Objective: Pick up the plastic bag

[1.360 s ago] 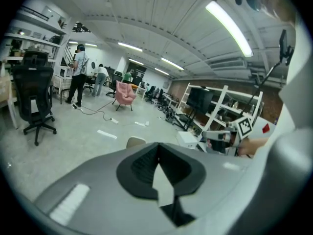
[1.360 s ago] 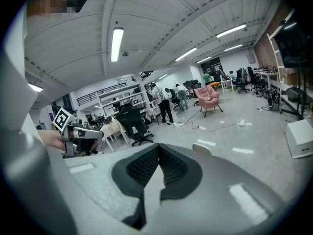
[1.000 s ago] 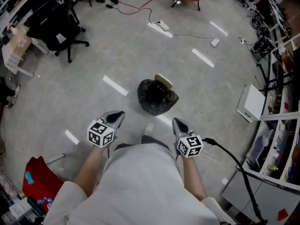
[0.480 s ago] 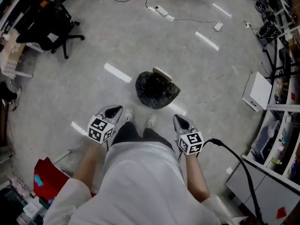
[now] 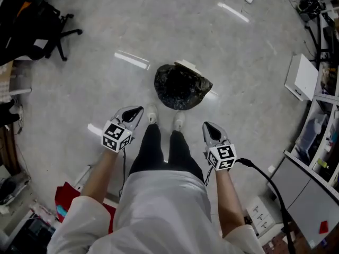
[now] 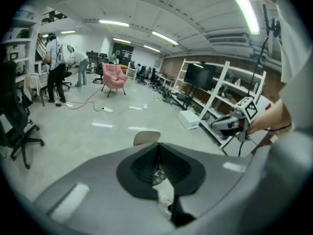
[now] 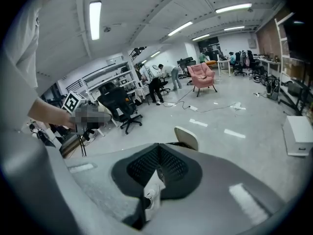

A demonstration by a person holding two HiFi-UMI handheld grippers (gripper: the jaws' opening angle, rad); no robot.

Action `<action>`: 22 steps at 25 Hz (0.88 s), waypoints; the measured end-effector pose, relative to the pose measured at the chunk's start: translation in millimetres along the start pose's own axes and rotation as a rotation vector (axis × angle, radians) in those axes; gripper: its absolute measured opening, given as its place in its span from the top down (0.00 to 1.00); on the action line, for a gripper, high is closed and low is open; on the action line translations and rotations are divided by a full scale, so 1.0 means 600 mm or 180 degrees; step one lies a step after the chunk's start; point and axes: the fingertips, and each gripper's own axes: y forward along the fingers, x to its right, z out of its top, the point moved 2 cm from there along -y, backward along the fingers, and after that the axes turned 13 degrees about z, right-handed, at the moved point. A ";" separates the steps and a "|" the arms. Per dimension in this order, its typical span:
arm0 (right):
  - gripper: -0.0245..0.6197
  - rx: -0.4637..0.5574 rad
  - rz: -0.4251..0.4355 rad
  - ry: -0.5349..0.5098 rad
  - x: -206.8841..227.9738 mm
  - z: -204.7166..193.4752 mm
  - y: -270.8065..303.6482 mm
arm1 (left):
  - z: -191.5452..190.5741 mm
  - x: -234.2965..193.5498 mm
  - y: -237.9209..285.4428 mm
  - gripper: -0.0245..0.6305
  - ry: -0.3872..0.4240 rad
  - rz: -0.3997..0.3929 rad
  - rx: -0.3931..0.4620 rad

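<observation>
Black plastic bag (image 5: 180,86) sits crumpled on the floor (image 5: 95,41), just ahead of the person's shoes (image 5: 152,115). Left gripper (image 5: 133,111) and right gripper (image 5: 208,127) are both pressed together, empty and well short of it.

Risks:
- Jaws arrive unopened and just shove the bag.
- Slack film slips from a shallow pinch.
- Pale flat piece (image 5: 186,65) at the far rim snags.

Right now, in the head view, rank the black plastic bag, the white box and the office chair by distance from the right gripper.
1. Black plastic bag, on the floor just ahead of the right gripper.
2. White box, off to the right.
3. Office chair, far upper left.
</observation>
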 end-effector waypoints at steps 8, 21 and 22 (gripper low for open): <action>0.90 -0.0100 -0.0264 0.0436 0.116 -0.105 0.115 | -0.114 -0.093 0.193 0.92 -0.0356 -0.0081 -0.0430; 0.85 -0.0392 -0.0491 0.0930 0.339 -0.317 0.275 | -0.329 -0.258 0.497 0.81 -0.0812 -0.0241 -0.1280; 0.83 -0.0427 -0.0485 0.0944 0.354 -0.334 0.287 | -0.340 -0.260 0.515 0.80 -0.0851 -0.0321 -0.1322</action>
